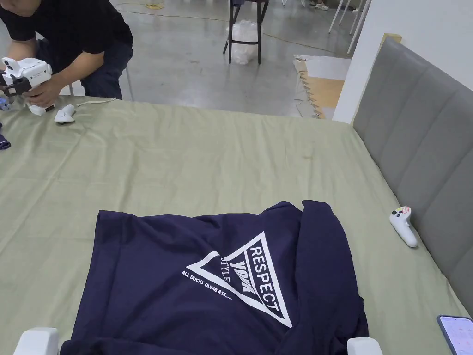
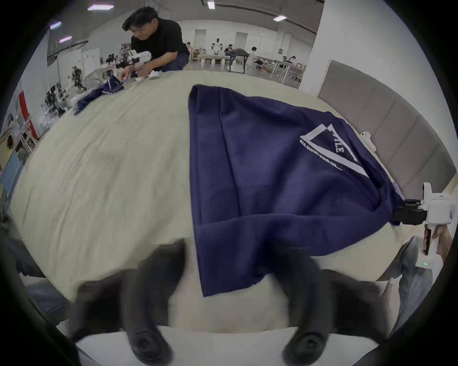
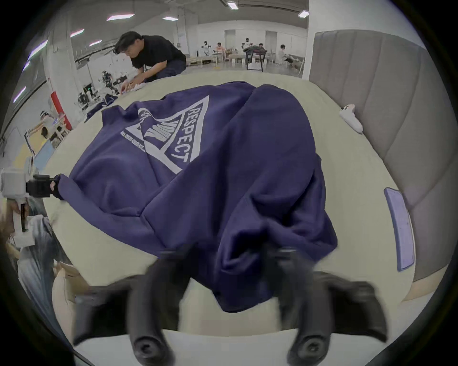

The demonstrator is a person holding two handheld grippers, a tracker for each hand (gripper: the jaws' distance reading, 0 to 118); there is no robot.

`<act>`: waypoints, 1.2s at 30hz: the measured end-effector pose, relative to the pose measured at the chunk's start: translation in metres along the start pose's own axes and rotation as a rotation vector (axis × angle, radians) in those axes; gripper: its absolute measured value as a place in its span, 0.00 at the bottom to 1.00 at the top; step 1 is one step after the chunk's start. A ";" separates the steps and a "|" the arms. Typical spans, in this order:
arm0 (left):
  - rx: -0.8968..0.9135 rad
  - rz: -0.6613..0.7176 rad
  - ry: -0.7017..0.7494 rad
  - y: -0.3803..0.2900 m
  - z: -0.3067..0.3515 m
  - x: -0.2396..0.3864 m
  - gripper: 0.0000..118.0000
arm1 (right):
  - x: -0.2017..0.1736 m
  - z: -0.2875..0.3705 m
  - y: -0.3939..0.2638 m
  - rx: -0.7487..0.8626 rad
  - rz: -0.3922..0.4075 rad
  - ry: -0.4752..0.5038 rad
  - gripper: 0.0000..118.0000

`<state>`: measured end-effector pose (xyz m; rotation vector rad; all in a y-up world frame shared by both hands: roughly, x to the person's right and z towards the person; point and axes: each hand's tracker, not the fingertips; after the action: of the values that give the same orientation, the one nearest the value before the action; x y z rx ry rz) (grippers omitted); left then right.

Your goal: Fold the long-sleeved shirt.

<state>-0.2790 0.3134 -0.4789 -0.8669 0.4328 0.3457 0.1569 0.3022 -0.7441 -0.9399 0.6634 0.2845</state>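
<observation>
A pale green bed sheet [image 1: 194, 157] is covering the surface, a grey headboard [image 1: 415, 138] running along three o'clock. The navy shirt [image 1: 221, 277] is lying at six o'clock. The left gripper [image 2: 230, 277] and right gripper [image 3: 228, 279] are both gaping wide, cloth draping between them unpinched. Open sheet is stretching toward twelve.

A bed covered with a pale green sheet [image 1: 194, 152] is bounded on its right side by a grey padded headboard [image 1: 415, 125]. Beyond the bed, a polished grey concrete floor [image 1: 184, 60] is seen. A white wall [image 1: 411, 23] adjoins the headboard. Ceiling light panels [image 3: 120, 16] are lit. Distant work tables [image 2: 287, 66] are occupied by seated people.
</observation>
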 end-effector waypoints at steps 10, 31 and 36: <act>0.316 0.069 0.042 0.079 0.060 0.027 0.86 | -0.015 0.067 0.066 0.412 -0.051 -0.070 0.92; 0.366 0.089 0.058 0.150 -0.019 0.062 0.04 | -0.002 -0.004 0.155 0.382 -0.075 -0.111 0.00; 0.336 0.092 0.059 0.167 -0.046 0.061 0.04 | 0.012 -0.051 0.213 0.308 -0.065 -0.068 0.13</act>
<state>-0.3138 0.3846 -0.6445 -0.5312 0.5686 0.3210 0.0399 0.3814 -0.9115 -0.6531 0.5932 0.1498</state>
